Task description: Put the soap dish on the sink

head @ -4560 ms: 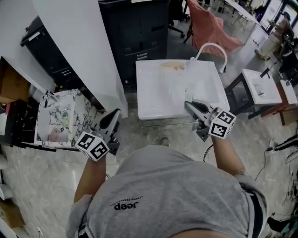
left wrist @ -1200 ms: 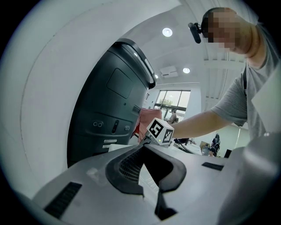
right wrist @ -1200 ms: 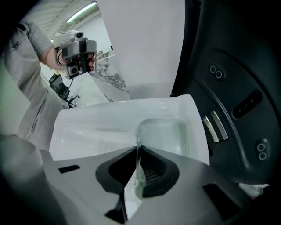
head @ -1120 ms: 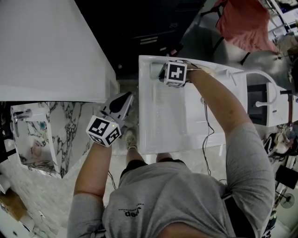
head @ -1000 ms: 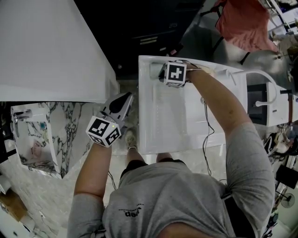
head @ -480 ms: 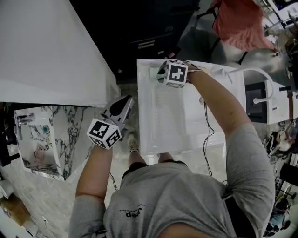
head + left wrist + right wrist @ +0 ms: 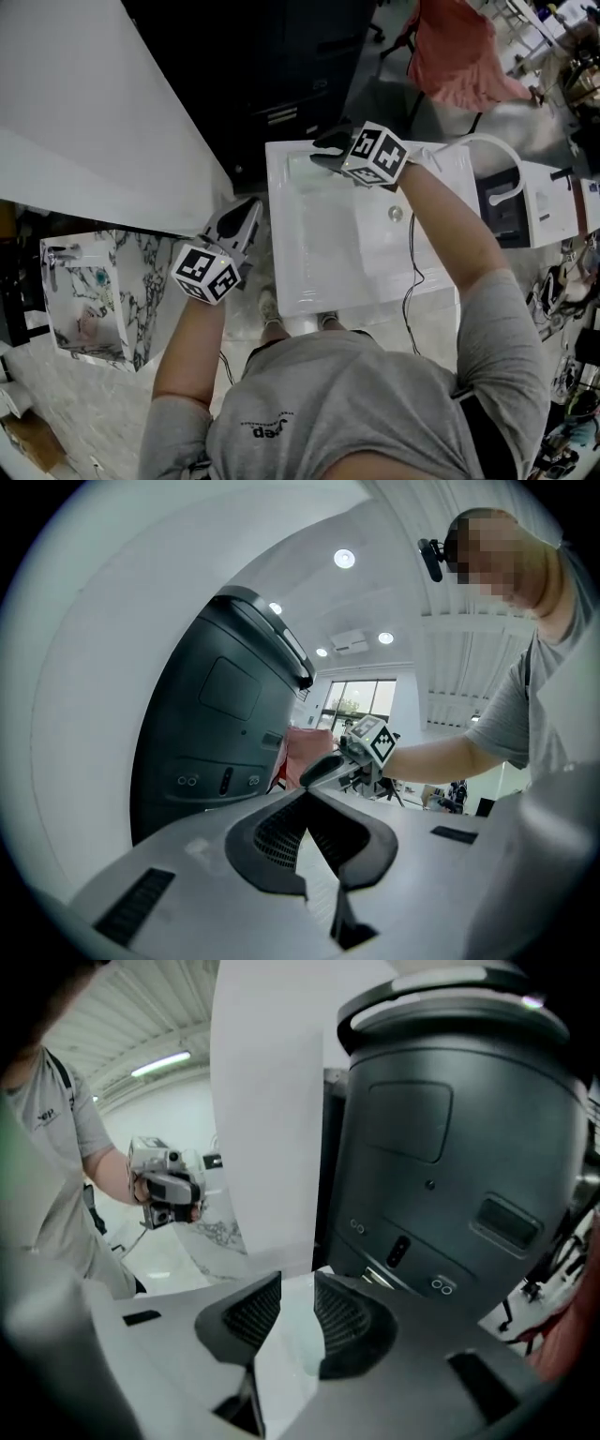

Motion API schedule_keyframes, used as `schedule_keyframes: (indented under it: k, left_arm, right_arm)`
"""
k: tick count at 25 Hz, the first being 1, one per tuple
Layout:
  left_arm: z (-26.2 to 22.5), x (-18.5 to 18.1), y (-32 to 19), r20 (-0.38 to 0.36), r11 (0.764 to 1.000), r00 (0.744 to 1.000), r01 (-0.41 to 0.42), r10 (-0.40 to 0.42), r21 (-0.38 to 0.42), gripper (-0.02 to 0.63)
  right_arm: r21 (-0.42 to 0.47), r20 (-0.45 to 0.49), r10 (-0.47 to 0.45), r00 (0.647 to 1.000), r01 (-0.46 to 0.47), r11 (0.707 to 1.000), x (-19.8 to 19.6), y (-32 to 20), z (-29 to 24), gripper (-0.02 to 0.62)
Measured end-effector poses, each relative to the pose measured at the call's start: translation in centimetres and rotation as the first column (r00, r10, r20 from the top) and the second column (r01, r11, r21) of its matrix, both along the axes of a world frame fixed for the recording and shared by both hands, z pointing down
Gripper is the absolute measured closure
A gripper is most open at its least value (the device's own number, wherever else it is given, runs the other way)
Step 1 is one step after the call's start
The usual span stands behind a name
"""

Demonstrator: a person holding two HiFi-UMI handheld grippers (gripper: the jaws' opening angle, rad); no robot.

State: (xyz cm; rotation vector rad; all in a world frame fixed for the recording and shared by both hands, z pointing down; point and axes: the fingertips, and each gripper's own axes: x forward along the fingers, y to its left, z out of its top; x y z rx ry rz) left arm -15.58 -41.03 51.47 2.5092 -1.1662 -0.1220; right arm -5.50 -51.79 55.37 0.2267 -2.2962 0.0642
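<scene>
Now that the jaws of my right hand-held gripper have just been opening, they stand well apart with nothing between them, and only pale sink surface shows through the gap in the right gripper view. This hand-held gripper hangs above the back left corner of the white sink, tilted downward, clear of the basin. Below it, in that corner, lies a faint pale-green patch that I take to be the soap dish. The dish is clear, so its outline is hard to trace, and I cannot tell whether it sits flat. Judged from this, the release is made and the task is at or near its end; what remains is to draw my right hand away without brushing the dish. My left hand-held gripper is held off the sink's left edge, well apart from the dish, its jaws together and empty. Compared with a second ago, the right hand-held gripper no longer sits low over that corner: it is raised, its marker cube is turned, and its jaws are wide. Several seconds ago it was at the sink's front right, carrying a clear object. The left one has hardly changed.
</scene>
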Motion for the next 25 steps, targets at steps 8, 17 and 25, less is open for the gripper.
schedule_keyframes:
  k: [8,17,25]
  left_arm:
    - [-5.4,-0.2,0.7,0.016,0.997,0.999,0.044,-0.045,0.065,0.592]
    - [-8.3,0.5,2.9,0.046,0.994,0.997,0.059,-0.064,0.089,0.592]
    - [-9.7,0.5,4.6,0.064,0.991,0.995,0.075,-0.083,0.112,0.592]
  right_arm:
    - [0.059,0.321,0.149,0.935,-0.176,0.983,4.9,3.6,-10.3,0.453]
    - [0.016,0.514,0.308,0.801,-0.367,0.93,9.9,7.9,-14.2,0.489]
    - [0.022,0.546,0.371,0.751,-0.456,0.89,11.3,10.8,-13.3,0.537]
